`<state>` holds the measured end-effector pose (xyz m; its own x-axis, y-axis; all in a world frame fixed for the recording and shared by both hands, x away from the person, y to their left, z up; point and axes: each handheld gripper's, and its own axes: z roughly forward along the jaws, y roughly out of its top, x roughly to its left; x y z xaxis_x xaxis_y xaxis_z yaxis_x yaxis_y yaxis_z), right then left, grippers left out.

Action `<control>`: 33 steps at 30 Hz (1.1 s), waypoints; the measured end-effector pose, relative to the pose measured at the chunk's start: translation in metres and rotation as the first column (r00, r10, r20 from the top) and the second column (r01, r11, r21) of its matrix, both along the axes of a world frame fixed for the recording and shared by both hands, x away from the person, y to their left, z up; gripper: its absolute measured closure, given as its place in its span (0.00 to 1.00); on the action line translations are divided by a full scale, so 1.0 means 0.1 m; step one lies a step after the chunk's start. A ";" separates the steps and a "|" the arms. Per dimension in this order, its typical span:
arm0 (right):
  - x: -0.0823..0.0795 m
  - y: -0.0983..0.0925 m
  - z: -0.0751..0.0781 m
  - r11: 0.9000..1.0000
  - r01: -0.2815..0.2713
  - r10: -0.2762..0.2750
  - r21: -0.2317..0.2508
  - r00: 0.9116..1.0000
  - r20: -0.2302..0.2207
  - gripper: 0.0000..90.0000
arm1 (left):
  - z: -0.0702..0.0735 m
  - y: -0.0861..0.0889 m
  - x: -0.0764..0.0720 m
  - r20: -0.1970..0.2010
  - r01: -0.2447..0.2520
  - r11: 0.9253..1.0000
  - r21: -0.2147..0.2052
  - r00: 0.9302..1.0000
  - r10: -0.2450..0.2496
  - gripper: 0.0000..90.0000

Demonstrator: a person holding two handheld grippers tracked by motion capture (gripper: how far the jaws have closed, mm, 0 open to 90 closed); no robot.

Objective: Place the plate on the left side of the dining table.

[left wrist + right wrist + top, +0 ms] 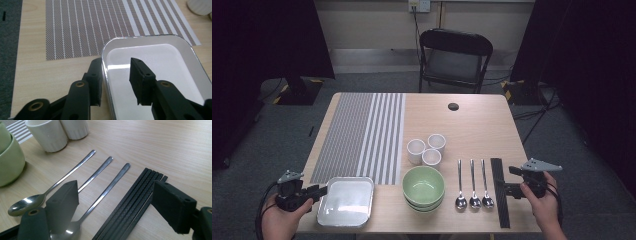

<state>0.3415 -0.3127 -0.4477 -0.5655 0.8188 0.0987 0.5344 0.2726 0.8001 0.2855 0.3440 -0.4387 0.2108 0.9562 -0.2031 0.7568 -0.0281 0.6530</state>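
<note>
A white rectangular tray (347, 202) (155, 57) lies at the table's front left corner. My left gripper (319, 191) (116, 62) straddles the tray's left rim: one jaw stands outside against the rim, the other inside the tray with a gap to the rim, so it is open. A bundle of black chopsticks (500, 192) (132, 202) lies at the front right beside three steel spoons (472, 185) (72, 170). My right gripper (508, 181) (116, 186) hovers open just above them, one jaw over the spoons, the other past the chopsticks.
Stacked green bowls (423, 185) (8, 162) sit at the front centre, three white cups (427, 148) (47, 133) behind them. A striped placemat (362, 135) (87, 25) covers the left half. A black folding chair (454, 55) stands beyond the table.
</note>
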 end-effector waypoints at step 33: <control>0.01 0.04 -0.01 1.000 -0.019 0.019 -0.011 1.000 -0.003 0.23 | -0.11 0.05 0.05 -0.112 -0.060 0.997 -0.049 0.992 0.054 0.93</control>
<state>0.3422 -0.3089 -0.4486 -0.5805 0.8092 0.0908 0.5310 0.2917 0.7955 0.2903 0.3495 -0.4500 0.1299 0.9535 -0.2718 0.8237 0.0488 0.5650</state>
